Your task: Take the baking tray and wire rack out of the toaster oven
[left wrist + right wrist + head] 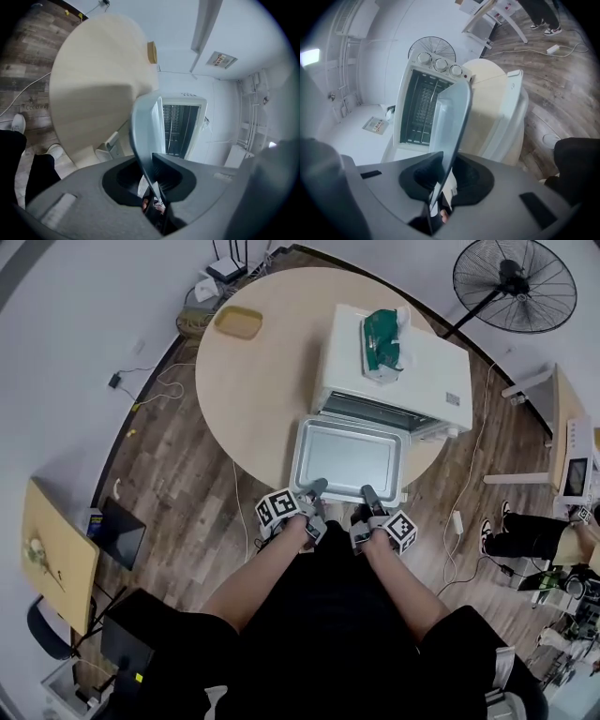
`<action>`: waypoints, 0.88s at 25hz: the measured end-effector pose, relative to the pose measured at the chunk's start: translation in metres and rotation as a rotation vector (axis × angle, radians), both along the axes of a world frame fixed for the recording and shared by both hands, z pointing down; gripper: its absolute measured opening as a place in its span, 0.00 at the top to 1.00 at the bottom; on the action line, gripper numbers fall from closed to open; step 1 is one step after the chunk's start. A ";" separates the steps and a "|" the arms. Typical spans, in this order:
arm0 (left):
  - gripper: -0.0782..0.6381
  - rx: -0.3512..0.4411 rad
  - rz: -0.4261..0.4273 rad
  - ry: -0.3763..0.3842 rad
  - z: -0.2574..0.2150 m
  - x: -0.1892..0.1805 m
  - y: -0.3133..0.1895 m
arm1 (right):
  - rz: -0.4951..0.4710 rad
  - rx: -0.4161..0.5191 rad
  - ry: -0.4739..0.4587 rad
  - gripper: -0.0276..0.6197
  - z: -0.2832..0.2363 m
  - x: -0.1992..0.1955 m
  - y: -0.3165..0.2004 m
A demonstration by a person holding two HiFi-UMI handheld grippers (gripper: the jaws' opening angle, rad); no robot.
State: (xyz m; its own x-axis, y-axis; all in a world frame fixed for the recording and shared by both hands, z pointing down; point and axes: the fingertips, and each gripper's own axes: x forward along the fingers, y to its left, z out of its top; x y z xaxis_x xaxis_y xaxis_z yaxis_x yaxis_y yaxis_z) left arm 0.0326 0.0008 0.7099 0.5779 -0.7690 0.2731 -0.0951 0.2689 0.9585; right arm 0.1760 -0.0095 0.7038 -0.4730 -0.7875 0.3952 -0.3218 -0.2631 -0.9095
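The round worktop (pixel 246 381) carries the white toaster oven (pixel 398 371), standing open. The baking tray (pixel 349 456) is just in front of the oven's mouth, clear of it and held level. It looks like thin, stiff metal, light but slick, so pinching its near rim at two spread spots suits it. The wire rack (pixel 423 110) seems to sit inside the oven. The left tongs (pixel 315 487) and right tongs (pixel 368 492) each clamp narrowly on that rim.
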 end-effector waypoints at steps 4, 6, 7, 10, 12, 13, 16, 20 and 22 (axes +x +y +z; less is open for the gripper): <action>0.80 0.016 -0.035 -0.001 -0.007 -0.040 0.016 | -0.039 0.017 -0.002 0.86 -0.006 -0.040 0.011; 0.80 0.026 -0.068 -0.005 -0.011 -0.062 0.024 | -0.060 0.023 -0.015 0.86 -0.009 -0.063 0.017; 0.80 0.031 -0.087 -0.008 -0.012 -0.074 0.028 | -0.073 0.023 -0.020 0.86 -0.010 -0.075 0.020; 0.80 0.039 -0.138 -0.024 -0.019 -0.107 0.042 | -0.127 0.019 -0.041 0.86 -0.013 -0.109 0.028; 0.80 0.043 -0.173 -0.032 -0.023 -0.132 0.050 | -0.166 0.029 -0.055 0.86 -0.017 -0.135 0.028; 0.80 0.044 -0.195 -0.034 -0.024 -0.145 0.053 | -0.190 0.039 -0.057 0.86 -0.018 -0.150 0.028; 0.80 0.040 -0.260 -0.035 -0.021 -0.183 0.061 | -0.249 0.049 -0.059 0.86 -0.017 -0.189 0.027; 0.80 0.028 -0.313 -0.051 -0.017 -0.218 0.065 | -0.282 0.019 -0.084 0.86 -0.008 -0.226 0.028; 0.80 0.025 -0.324 -0.066 -0.016 -0.231 0.064 | -0.292 0.011 -0.095 0.86 -0.006 -0.239 0.026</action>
